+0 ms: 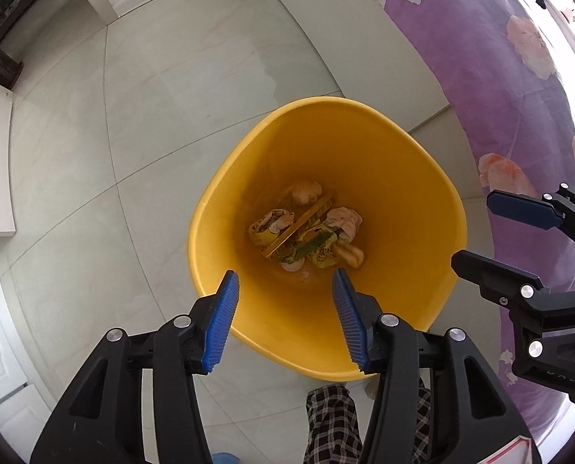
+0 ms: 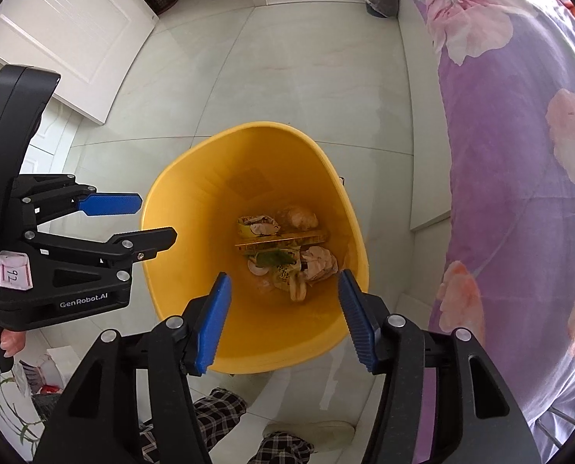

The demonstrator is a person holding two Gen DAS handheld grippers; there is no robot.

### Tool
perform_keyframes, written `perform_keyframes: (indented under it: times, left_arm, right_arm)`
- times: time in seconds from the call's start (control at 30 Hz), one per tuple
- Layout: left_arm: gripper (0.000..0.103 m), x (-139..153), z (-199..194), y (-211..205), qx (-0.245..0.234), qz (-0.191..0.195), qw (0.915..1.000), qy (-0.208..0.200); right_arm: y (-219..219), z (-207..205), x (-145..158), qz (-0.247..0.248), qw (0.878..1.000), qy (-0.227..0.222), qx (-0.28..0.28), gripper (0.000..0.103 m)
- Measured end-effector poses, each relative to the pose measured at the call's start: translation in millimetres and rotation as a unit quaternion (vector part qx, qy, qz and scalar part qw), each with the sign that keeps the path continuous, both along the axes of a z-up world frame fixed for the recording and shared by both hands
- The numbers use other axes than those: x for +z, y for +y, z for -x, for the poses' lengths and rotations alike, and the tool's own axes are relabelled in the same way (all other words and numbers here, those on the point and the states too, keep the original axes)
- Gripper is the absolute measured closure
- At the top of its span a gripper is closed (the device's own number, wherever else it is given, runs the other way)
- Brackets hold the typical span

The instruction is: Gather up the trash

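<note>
I have both grippers hanging over the yellow bin, which stands on the pale tiled floor just beside the bed with its purple floral cover. The left gripper points almost straight down into the bin's mouth with its fingers about half apart and nothing between them; the right gripper looks the same, fingers moderately spread and empty.

The trash lies heaped at the bottom of the bin: crumpled tissue or paper wads, yellow printed wrappers, a green scrap, and a flat gold-edged card or strip lying across the pile. No loose litter shows on the floor around the bin, so I judge the collecting mostly or wholly done, with at most a last check of the room left.

The bin is smooth, glossy plastic, tapering from a rounded-square rim to a narrower base. The finger pads are blue ribbed rubber on black rigid frames. The tiles are polished and faintly reflective.
</note>
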State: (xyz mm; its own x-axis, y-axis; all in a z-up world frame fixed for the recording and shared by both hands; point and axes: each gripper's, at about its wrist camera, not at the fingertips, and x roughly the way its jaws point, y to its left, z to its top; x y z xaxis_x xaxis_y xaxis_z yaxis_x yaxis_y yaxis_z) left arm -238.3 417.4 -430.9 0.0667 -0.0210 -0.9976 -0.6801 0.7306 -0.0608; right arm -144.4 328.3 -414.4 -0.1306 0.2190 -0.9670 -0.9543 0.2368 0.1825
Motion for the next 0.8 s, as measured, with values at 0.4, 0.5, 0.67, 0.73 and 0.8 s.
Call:
perform_keyframes:
  times: [0.4,0.5,0.67,0.73,0.8]
  left_arm:
    - [0.052,16,-2,-3,0.020,-0.005,0.9998,0.004]
    - [0.051,31,0,-2,0.030,-0.008,0.9995,0.003]
    - [0.046,62,4,-8,0.043,-0.017,0.9989,-0.001]
    - [0.046,74,7,-10,0.047,-0.019,0.9987,-0.003]
    - [0.045,87,11,-11,0.052,-0.019,0.9984,-0.006]
  right_arm:
    - [-8,-4,22,-0.007,1.000,-0.009,-0.018,0.045]
    - [-12,-3,35,-0.007,0.999,-0.016,-0.028,0.045]
    - [-19,-1,63,-0.009,0.999,-0.018,-0.049,0.045]
    - [-21,1,74,-0.008,0.998,-0.021,-0.057,0.045]
    - [-24,3,85,-0.008,0.998,-0.023,-0.065,0.045]
